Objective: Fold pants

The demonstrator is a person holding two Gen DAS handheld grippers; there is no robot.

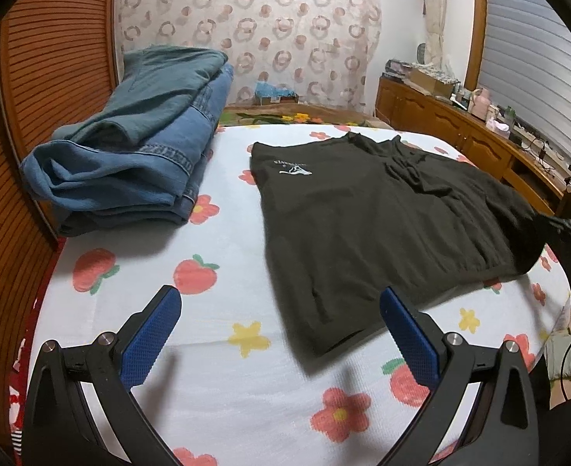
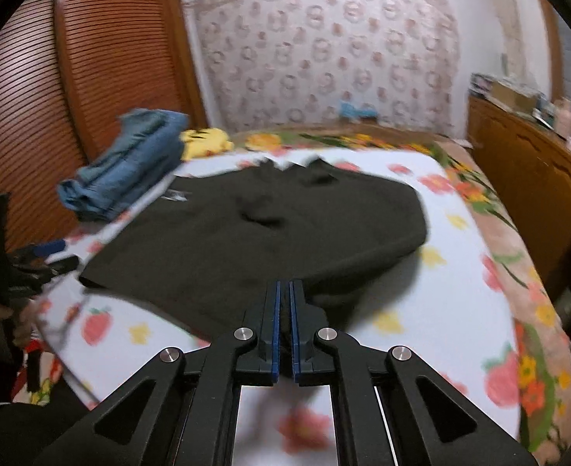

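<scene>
Black pants (image 1: pixel 363 225) with a small white logo lie spread across the flowered bed sheet (image 1: pixel 227 388). My left gripper (image 1: pixel 279 292) hovers open over their near corner, nothing between its blue pads (image 1: pixel 149 334). In the right wrist view, which is blurred, the pants (image 2: pixel 266 240) stretch away from my right gripper (image 2: pixel 284 291). Its pads are shut with dark cloth of the pants' near edge pinched between them. That edge is raised at the far right of the left wrist view, where the right gripper (image 1: pixel 569 233) shows only in part. The left gripper (image 2: pixel 58 254) appears at the left edge.
A stack of folded jeans and a teal garment (image 1: pixel 138 147) sits at the bed's far left, seen also as the stack (image 2: pixel 130 171). A yellow plush toy (image 2: pixel 206 140) lies behind it. A slatted wooden door (image 1: pixel 52 58) bounds the left, a cluttered wooden dresser (image 1: pixel 460 128) the right.
</scene>
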